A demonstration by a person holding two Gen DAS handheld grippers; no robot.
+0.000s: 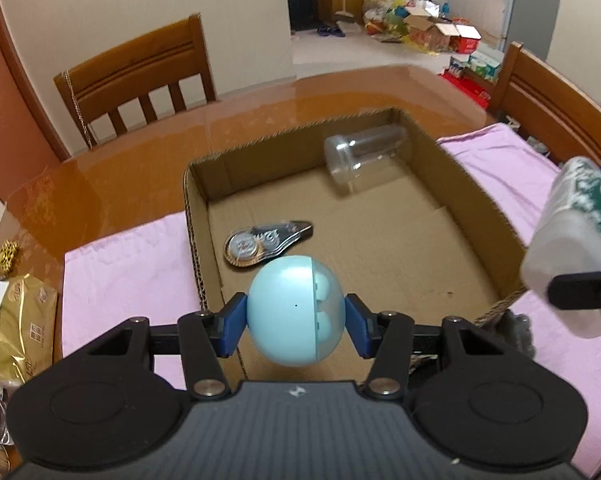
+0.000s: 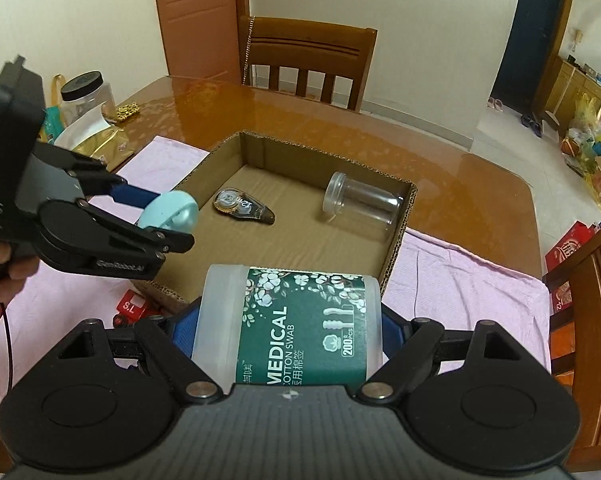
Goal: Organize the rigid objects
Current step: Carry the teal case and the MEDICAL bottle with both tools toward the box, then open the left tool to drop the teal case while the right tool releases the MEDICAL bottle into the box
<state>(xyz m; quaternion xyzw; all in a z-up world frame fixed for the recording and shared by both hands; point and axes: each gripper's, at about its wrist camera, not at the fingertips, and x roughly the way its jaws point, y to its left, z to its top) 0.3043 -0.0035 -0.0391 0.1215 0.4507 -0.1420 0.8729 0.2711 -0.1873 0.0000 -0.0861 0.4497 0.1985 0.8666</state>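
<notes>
- The left gripper [image 1: 296, 316] pinches a pale blue egg-shaped case [image 1: 296, 311] between its blue pads [image 1: 233, 325], one pad on each side of the case.
- Ahead of and below that gripper sits an open cardboard box [image 1: 476, 184] on a pink cloth [image 1: 112, 276] over a glossy wooden table [image 1: 140, 148].
- A correction tape dispenser [image 1: 266, 242] lies flat on the box floor, just beyond the blue case.
- A clear plastic jar [image 1: 366, 158] lies on its side farther ahead, near the box's far corner.
- The right gripper [image 2: 288, 332] clamps a white cotton swab container [image 2: 296, 320] with a green label across its jaws, the box just ahead of it.
- In the right wrist view the left gripper is to the left, over the box's near left edge.
- A red toy [image 2: 134, 308] lies on the cloth, below the left gripper.
</notes>
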